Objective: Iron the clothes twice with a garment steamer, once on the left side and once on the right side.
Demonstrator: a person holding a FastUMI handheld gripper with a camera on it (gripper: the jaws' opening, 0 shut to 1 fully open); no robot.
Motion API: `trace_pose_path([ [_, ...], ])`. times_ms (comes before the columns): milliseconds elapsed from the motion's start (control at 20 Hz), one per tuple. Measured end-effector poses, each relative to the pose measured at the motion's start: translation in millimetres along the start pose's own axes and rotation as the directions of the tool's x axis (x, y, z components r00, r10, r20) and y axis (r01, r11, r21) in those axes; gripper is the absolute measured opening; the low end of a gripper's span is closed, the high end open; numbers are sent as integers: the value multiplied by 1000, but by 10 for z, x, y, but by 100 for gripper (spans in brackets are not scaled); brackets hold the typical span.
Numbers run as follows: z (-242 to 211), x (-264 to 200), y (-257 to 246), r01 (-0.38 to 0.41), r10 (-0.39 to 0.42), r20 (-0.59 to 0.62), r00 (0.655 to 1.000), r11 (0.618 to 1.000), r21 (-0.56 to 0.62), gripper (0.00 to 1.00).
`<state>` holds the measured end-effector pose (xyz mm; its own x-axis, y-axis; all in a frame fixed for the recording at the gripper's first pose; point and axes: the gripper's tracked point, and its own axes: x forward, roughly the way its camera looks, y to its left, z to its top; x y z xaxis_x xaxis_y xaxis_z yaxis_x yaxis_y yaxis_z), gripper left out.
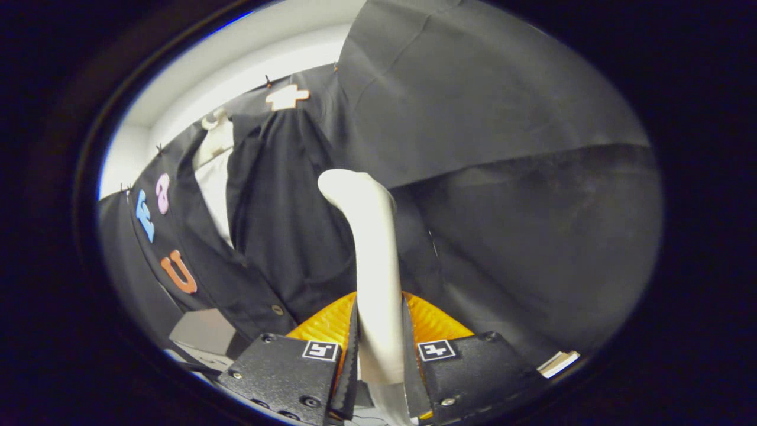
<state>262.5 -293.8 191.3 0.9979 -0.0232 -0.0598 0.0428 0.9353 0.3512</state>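
My gripper (379,349) is shut on the handle of a cream garment steamer (369,248), which rises between the fingers and bends over at its head. The steamer head presses against a dark button-up shirt (473,177) hanging just ahead of the fingers. The shirt's open front shows to the left of the steamer, with a button (277,309) on its placket. At the shirt's collar a white hanger (214,131) is visible, with pale lining beneath it.
A grey box (204,331) stands low beside the shirt's hem, left of the fingers. A pale flat object (559,362) lies low to the right of the fingers. A white wall (236,65) shows above the black cloth.
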Motion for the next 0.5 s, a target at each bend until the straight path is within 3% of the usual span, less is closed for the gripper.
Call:
trace_pose_path([
  [250, 815, -38, 499, -55, 61, 152, 987, 998, -41, 36],
  [500, 1045, 62, 1111, -68, 98, 212, 972, 987, -144, 35],
])
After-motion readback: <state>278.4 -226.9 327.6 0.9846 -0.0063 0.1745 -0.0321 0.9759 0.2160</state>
